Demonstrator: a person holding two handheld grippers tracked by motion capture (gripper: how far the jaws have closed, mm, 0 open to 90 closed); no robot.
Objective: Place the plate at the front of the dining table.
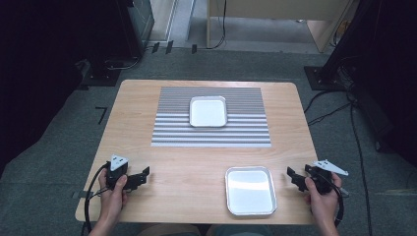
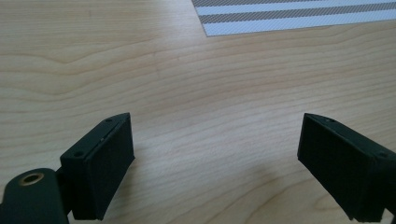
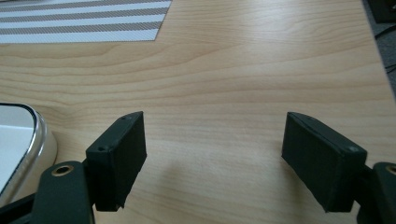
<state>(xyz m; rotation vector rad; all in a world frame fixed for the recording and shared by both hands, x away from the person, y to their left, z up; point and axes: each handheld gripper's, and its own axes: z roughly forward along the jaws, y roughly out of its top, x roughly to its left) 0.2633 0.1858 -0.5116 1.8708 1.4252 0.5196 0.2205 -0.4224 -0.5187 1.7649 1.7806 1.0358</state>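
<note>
Two empty white metal trays lie on the wooden table (image 1: 196,162). One tray (image 1: 208,111) rests on the striped grey placemat (image 1: 211,118) at the far middle. The other tray (image 1: 250,191) sits near the front edge, right of centre, and its rim (image 3: 25,144) shows at the left of the right gripper view. My left gripper (image 1: 143,176) rests at the front left, open, with bare wood between its jaws (image 2: 215,158). My right gripper (image 1: 294,178) is just right of the near tray, open and holding nothing (image 3: 215,154).
Grey carpet surrounds the table, with cables (image 1: 359,147) trailing on the floor at the right. Dark equipment stands (image 1: 118,64) sit at the back left and back right. A wooden desk frame (image 1: 275,19) stands beyond the table.
</note>
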